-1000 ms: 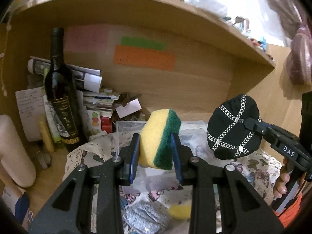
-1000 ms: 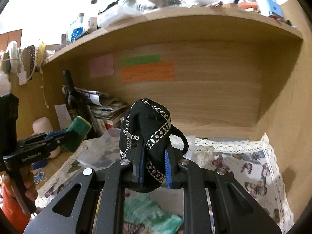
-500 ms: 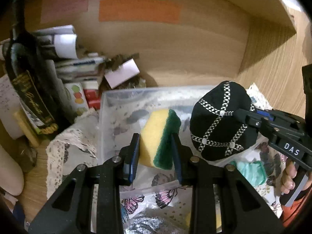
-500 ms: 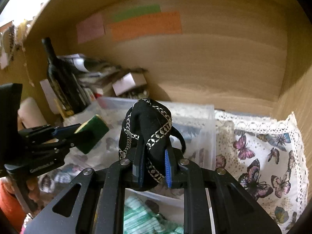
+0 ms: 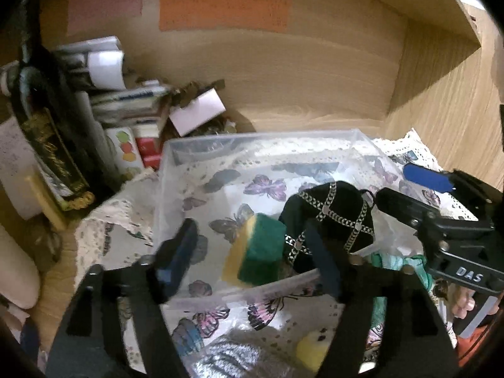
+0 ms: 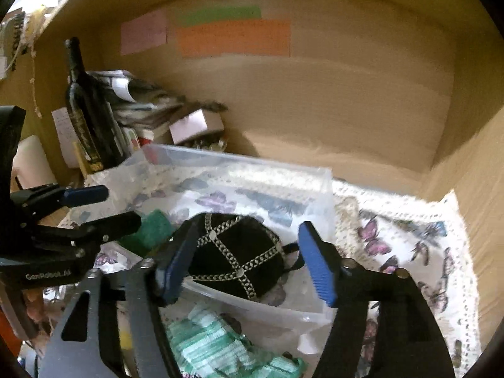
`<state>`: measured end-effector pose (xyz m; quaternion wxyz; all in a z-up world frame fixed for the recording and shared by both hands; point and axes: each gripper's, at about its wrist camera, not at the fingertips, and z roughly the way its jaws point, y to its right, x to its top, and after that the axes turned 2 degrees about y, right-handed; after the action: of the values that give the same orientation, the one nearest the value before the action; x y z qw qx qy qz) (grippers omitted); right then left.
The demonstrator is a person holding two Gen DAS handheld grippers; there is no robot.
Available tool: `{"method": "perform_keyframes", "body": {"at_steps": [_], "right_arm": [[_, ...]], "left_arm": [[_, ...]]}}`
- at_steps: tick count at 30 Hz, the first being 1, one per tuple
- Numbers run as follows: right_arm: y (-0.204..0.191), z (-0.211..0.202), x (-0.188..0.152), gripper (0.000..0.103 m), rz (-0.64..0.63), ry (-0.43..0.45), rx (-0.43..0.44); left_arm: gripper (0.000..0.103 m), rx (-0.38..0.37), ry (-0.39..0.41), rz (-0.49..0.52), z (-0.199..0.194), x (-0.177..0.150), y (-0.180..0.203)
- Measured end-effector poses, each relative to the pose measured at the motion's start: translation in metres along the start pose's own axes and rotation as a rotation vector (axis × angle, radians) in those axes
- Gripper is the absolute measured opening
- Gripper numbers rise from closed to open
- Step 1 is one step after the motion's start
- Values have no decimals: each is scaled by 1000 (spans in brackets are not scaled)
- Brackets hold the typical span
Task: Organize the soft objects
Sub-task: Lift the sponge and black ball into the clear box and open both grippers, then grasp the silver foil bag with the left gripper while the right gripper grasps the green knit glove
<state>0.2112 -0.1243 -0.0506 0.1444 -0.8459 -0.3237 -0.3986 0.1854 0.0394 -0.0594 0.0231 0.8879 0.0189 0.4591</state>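
Observation:
A clear plastic bin (image 5: 201,151) (image 6: 239,160) stands on the butterfly cloth. The yellow and green sponge (image 5: 255,252) (image 6: 151,230) lies inside it near the front wall. The black pouch with silver chains (image 5: 334,217) (image 6: 236,258) lies in the bin beside the sponge. My left gripper (image 5: 252,249) is open over the sponge, fingers apart from it. My right gripper (image 6: 245,264) is open over the pouch, and it shows in the left wrist view (image 5: 406,192) at the right.
A dark wine bottle (image 6: 85,107) (image 5: 47,132), papers and small boxes (image 5: 132,100) crowd the shelf's back left. A green-and-white cloth (image 6: 217,346), a silver scourer (image 5: 226,359) and a yellow piece (image 5: 312,349) lie in front of the bin. Wooden walls close the back and right.
Both grippers moved down over the bin and opened. The sponge and the black pouch dropped out of the fingers and now lie inside the bin.

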Motion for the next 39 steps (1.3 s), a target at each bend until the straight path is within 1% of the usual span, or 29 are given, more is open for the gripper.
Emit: {"method": "perform_keyframes", "body": {"at_steps": [1, 3, 5, 6, 9, 12, 15, 18, 23, 27, 31, 33, 36, 38, 39], "right_arm": [[-1, -7, 1, 73, -4, 20, -4], [-2, -17, 3, 77, -8, 50, -8], [-4, -28, 4, 79, -11, 76, -5], [-4, -35, 5, 81, -11, 91, -1], [-6, -51, 5, 84, -8, 127, 8], [-7, -68, 3, 86, -8, 154, 15], [-9, -77, -2, 90, -9, 168, 23], [-12, -83, -10, 91, -22, 170, 15], [-13, -81, -28, 91, -41, 129, 5], [-12, -69, -43, 91, -43, 69, 3], [-9, -48, -61, 91, -37, -27, 20], [-5, -39, -66, 91, -14, -69, 49], [1, -28, -71, 90, 27, -120, 81], [1, -24, -74, 82, 34, -142, 93], [1, -22, -74, 70, 32, -152, 100]], "left_arm": [[82, 3, 15, 0, -5, 1, 0], [89, 5, 40, 4, -17, 1, 1], [95, 12, 72, 11, -28, 1, 2], [98, 19, 92, 17, -35, 1, 2], [102, 34, 149, 42, -54, -1, 6], [103, 42, 192, 63, -73, -6, 8], [103, 40, 205, 70, -83, -12, 7], [103, 33, 184, 68, -84, -23, 4], [103, 35, 111, 50, -75, -45, -8], [103, 48, 20, 43, -61, -64, -17], [103, 51, -53, 42, -49, -80, -23], [103, 38, -101, 44, -40, -87, -24], [103, 36, -137, 49, -31, -96, -22], [103, 26, -145, 42, -29, -97, -21], [103, 24, -143, 38, -29, -98, -22]]}}
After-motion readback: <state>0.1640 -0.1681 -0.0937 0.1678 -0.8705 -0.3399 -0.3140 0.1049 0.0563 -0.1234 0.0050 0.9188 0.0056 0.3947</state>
